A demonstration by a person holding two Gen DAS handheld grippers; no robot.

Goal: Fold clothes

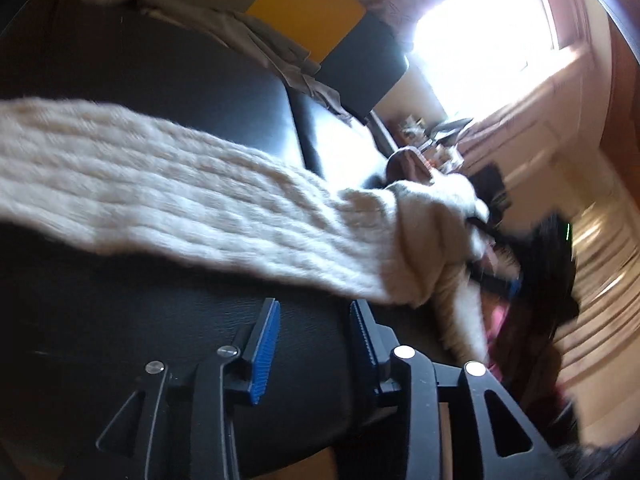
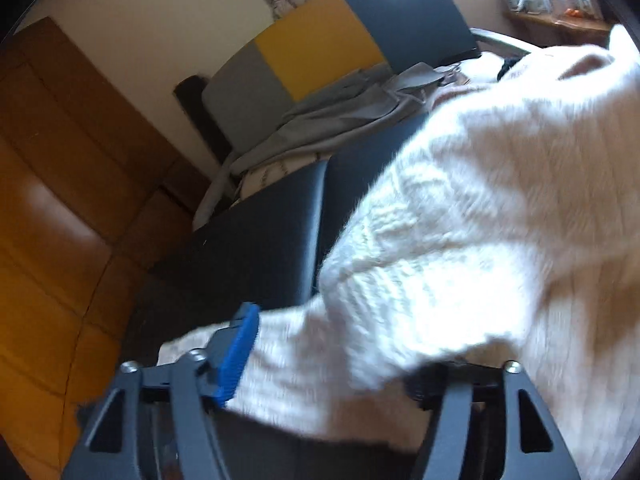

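Sunlight pours through a window (image 1: 480, 40) at the back of a room with wooden flooring (image 2: 52, 220). Nearer, a black leather sofa (image 1: 140, 120) fills most of both views, with grey, yellow and dark cushions along its back; the yellow cushion (image 2: 320, 40) sits between the other two. A grey garment (image 2: 320, 120) lies crumpled against those cushions.

Draped over the seat is a cream cable-knit sweater (image 2: 480, 220). One sleeve (image 1: 180, 200) stretches across the left wrist view, blurred, just beyond the left gripper (image 1: 316, 320).

That gripper's blue-padded jaws stand partly apart with only black leather between them, holding nothing. The right gripper (image 2: 340, 360) stands wide; sweater fabric lies between its jaws, covering the right one, and the visible left pad does not look pressed into it.
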